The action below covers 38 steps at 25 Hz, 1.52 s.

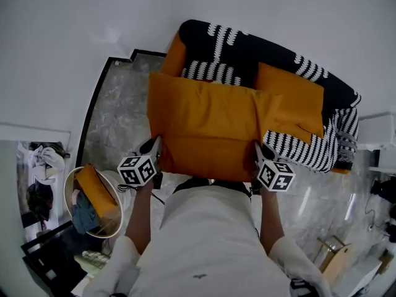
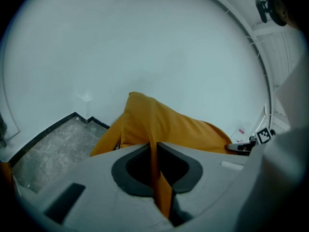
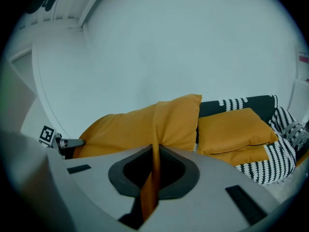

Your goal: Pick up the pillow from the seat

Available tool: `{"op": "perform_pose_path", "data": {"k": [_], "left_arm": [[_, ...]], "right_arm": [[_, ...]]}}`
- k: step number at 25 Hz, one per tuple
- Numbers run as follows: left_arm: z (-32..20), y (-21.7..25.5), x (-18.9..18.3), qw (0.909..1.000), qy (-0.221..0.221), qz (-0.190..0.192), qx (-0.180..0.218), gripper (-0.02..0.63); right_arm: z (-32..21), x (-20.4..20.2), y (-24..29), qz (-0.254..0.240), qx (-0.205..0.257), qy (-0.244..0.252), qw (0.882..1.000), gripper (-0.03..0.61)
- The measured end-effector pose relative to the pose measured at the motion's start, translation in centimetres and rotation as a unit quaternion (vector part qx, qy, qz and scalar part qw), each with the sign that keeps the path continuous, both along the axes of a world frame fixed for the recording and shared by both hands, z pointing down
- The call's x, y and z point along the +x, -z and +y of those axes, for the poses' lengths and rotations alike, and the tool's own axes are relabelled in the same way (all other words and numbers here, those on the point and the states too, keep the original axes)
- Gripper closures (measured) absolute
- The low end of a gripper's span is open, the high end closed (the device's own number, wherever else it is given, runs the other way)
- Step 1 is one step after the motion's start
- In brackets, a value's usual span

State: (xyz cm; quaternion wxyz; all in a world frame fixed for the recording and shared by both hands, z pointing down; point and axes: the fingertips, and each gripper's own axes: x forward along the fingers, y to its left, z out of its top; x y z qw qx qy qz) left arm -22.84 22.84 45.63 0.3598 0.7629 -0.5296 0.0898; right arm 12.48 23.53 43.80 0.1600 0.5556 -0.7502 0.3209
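A large orange pillow point(image 1: 207, 125) hangs in the air in front of the seat, stretched between both grippers. My left gripper point(image 1: 154, 148) is shut on the pillow's near left corner, and the orange pillow point(image 2: 164, 124) fabric runs down between its jaws. My right gripper point(image 1: 261, 152) is shut on the near right corner; a fold of the orange pillow point(image 3: 145, 127) is pinched there too. The seat point(image 1: 247, 48) behind is black with a white pattern. A second orange pillow point(image 1: 294, 98) lies on it, also seen as the smaller pillow point(image 3: 231, 129) in the right gripper view.
A black and white striped throw point(image 1: 322, 147) drapes over the seat's right arm. A round basket point(image 1: 93, 203) with cloth in it stands on the marble floor point(image 1: 114, 116) at lower left. White walls enclose the corner. A wooden item point(image 1: 334, 258) sits at lower right.
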Motion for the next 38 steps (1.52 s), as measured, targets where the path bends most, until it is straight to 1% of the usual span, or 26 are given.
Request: {"op": "perform_pose_path", "data": {"k": [7,10,13,17,21,27,38], "left_arm": [[0.4,5.9,2.4,0.9981,0.000,0.004,0.061,0.583],[1.0,8.2,4.2,0.9967,0.006,0.002,0.081,0.583],[1.5,9.6,5.8,0.9954,0.013,-0.005,0.095,0.583],[2.6,10.0,7.7,0.9954,0.020,-0.006,0.094,0.583],[3.8,10.2,8.9,0.9954,0.028,-0.012,0.091,0.583],[6.1,10.0,8.9,0.9959,0.038,-0.013,0.081,0.583],[7.5,10.1,8.7,0.9954,0.047,-0.017,0.082,0.583]], "right_arm": [[0.7,2.6,6.5,-0.013,0.068,0.012,0.998,0.552],[1.3,4.7,8.5,-0.025,0.082,0.015,0.996,0.552],[1.8,6.4,9.6,-0.035,0.089,0.017,0.995,0.552],[2.3,8.4,10.0,-0.023,0.090,0.019,0.996,0.560],[2.9,9.6,9.5,-0.027,0.086,0.023,0.996,0.560],[3.8,9.6,8.7,-0.021,0.075,0.036,0.996,0.561],[4.6,9.5,8.6,-0.023,0.073,0.042,0.996,0.561]]}}
